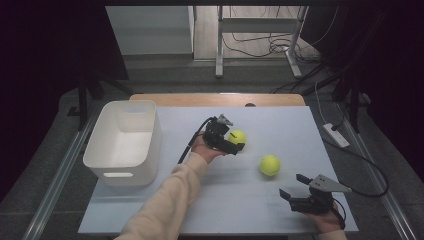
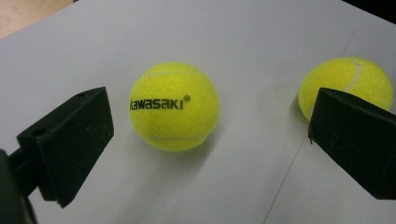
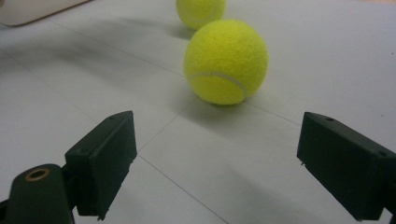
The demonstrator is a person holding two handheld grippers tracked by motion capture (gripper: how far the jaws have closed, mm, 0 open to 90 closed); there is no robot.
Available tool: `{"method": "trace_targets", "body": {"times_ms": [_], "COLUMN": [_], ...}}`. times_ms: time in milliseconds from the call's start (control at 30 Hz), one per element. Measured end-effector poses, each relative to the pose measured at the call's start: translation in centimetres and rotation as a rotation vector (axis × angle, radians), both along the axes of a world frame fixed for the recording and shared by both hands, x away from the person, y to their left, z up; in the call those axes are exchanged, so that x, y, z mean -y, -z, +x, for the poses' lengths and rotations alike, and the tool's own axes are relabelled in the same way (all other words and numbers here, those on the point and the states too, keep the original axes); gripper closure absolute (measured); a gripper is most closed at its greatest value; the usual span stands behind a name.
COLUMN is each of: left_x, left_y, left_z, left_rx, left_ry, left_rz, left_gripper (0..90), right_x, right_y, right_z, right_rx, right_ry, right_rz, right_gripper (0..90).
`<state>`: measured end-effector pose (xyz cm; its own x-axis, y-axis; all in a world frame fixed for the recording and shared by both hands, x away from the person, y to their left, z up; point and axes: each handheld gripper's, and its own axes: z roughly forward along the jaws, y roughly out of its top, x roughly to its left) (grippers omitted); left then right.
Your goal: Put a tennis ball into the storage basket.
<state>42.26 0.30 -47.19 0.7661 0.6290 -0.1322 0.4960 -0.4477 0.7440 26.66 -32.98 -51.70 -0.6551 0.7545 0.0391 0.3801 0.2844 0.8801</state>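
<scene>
Grippers and two fuzzy yellow tennis balls on a pale grey tabletop [image 1: 165, 210].
Left gripper [image 2: 210, 140] fingers spread around the printed ball [image 2: 173, 106]; right gripper [image 3: 215, 168] fingers spread, short of the plain ball [image 3: 226, 60].

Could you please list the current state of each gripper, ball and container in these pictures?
Left gripper: open, jaws either side of the Kawasaki ball, not touching it.
Right gripper: open, holding nothing, short of the second ball.
Kawasaki ball: resting on the table, ungripped.
Second ball: resting on the table, free.
White bin: upright, empty.
</scene>
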Motion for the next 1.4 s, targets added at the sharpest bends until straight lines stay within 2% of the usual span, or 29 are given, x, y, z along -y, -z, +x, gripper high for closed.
{"method": "trace_targets", "body": {"times_ms": [133,467,900,1400], "left_x": [0.3,1.2,2.8,3.0], "left_y": [0.4,1.0,2.2,3.6], "left_z": [0.5,1.3,3.0,4.1], "left_rx": [-0.02,-0.039,-0.067,-0.118], "left_ry": [-0.003,-0.008,-0.001,-0.027], "left_rz": [-0.001,0.006,0.036,0.063], "left_gripper": [0.8,0.7,0.9,1.7], "right_x": [0.0,0.2,0.2,0.3], "right_y": [0.0,0.0,0.2,0.2], "right_z": [0.0,0.1,0.2,0.1], "right_rx": [0.0,0.002,-0.002,-0.004], "right_ry": [-0.002,0.009,0.001,0.001], "right_rz": [0.0,-0.003,-0.003,-0.004], "right_gripper": [11.8,11.8,11.8,11.8]}}
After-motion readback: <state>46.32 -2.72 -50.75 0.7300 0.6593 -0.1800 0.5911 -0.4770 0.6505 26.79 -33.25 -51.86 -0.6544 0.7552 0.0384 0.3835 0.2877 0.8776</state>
